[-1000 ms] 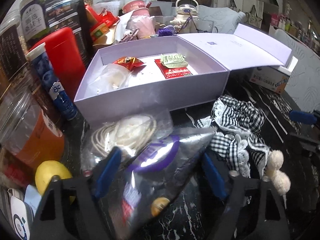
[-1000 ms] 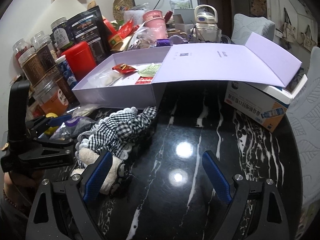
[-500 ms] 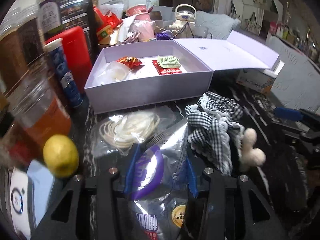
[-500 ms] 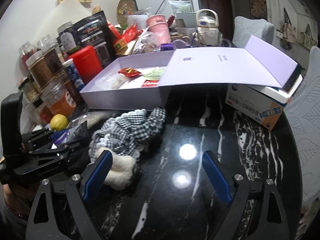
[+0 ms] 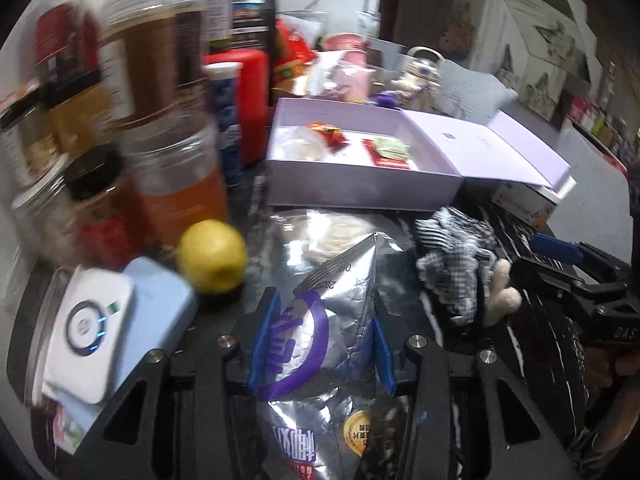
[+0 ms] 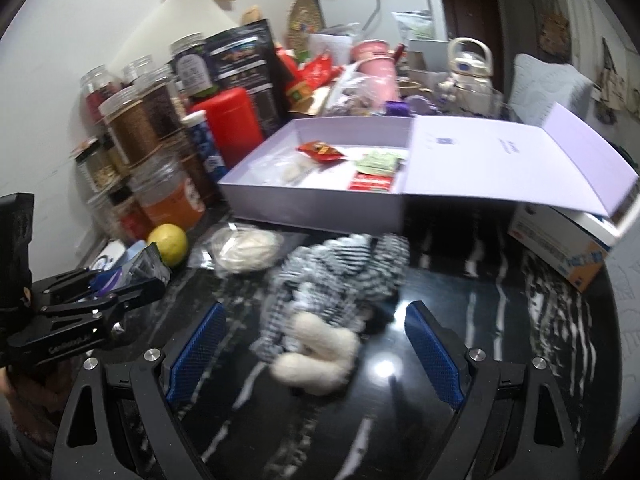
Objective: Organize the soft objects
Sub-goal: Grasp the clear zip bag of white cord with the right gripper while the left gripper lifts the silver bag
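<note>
My left gripper (image 5: 322,340) is shut on a silver foil snack bag (image 5: 340,312) with a purple ring print and holds it off the table; it also shows in the right wrist view (image 6: 120,280). A black-and-white checked cloth (image 6: 340,268) with white pompoms (image 6: 316,356) lies on the black marble table, just ahead of my open, empty right gripper (image 6: 316,352). A clear bag of white cord (image 6: 244,250) lies before the open lilac box (image 6: 312,204), which holds small sachets.
Jars (image 6: 132,128), a red canister (image 6: 230,124) and a blue tube (image 6: 204,144) crowd the left. A lemon (image 5: 212,256) and a white and blue device (image 5: 92,320) lie near my left gripper. A carton (image 6: 560,244) sits under the box lid at right.
My left gripper closed on the foil bag, then lifted and pulled it back to the left. My right gripper moved in toward the checked cloth.
</note>
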